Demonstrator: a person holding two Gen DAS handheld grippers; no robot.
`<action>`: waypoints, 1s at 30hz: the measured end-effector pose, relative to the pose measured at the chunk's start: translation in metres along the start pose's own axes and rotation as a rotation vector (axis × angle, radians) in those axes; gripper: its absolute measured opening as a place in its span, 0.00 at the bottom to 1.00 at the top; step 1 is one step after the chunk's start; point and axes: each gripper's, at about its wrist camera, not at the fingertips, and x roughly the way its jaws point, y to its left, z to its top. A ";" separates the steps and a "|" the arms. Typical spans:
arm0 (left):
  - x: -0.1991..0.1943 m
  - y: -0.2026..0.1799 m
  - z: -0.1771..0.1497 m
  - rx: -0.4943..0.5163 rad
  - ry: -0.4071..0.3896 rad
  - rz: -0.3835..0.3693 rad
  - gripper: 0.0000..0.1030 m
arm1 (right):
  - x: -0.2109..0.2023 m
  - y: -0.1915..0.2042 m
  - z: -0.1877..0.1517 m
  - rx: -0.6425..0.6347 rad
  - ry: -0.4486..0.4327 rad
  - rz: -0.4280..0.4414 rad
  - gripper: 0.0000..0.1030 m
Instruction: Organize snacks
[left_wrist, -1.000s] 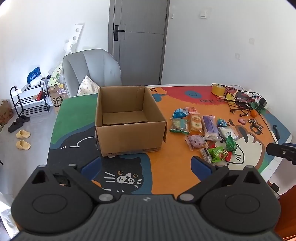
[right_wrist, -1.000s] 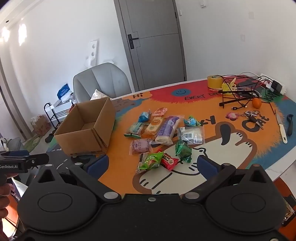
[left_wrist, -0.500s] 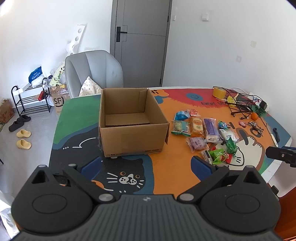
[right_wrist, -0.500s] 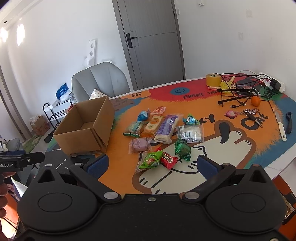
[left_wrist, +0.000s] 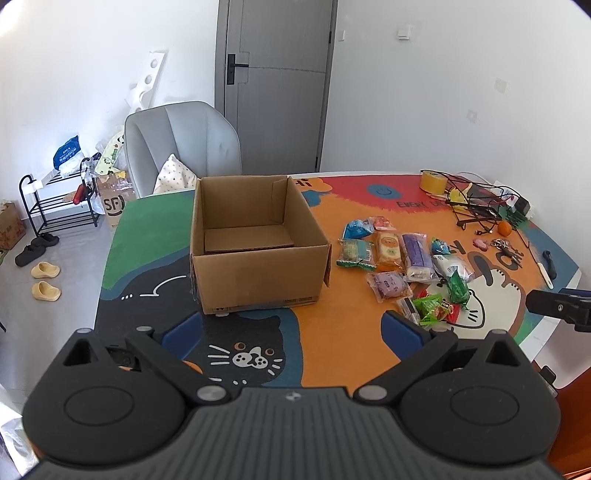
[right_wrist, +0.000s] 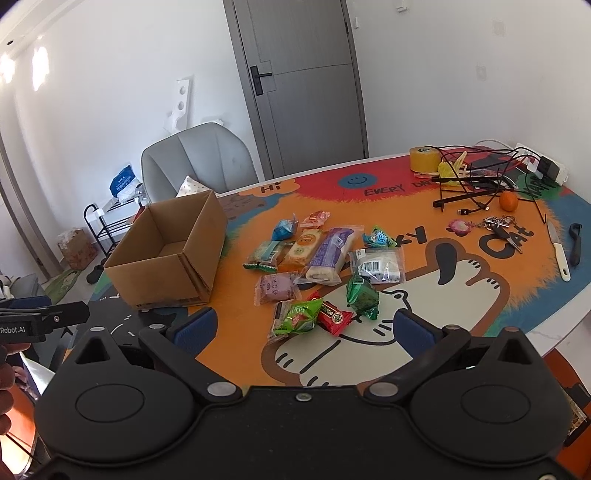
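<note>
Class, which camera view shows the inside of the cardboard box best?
The left wrist view: it faces the cardboard box squarely from above, showing its bare floor and all four inner walls. The right wrist view shows the box from the side at an angle, with only part of the floor showing.

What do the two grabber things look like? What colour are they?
Both the left gripper and right gripper have black bodies with two round discs, silver screws and blue finger pads. White lettering ending "Robot.AI" marks the left one's side.
</note>
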 end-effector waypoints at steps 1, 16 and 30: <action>0.000 0.000 0.000 0.000 0.001 0.001 0.99 | 0.000 0.000 0.000 -0.002 0.001 0.000 1.00; -0.001 0.003 0.003 -0.009 -0.005 0.005 0.99 | 0.002 0.005 -0.002 -0.015 0.010 0.004 1.00; 0.000 0.000 0.002 -0.005 -0.004 0.007 0.99 | 0.003 0.005 -0.004 -0.017 0.009 0.007 1.00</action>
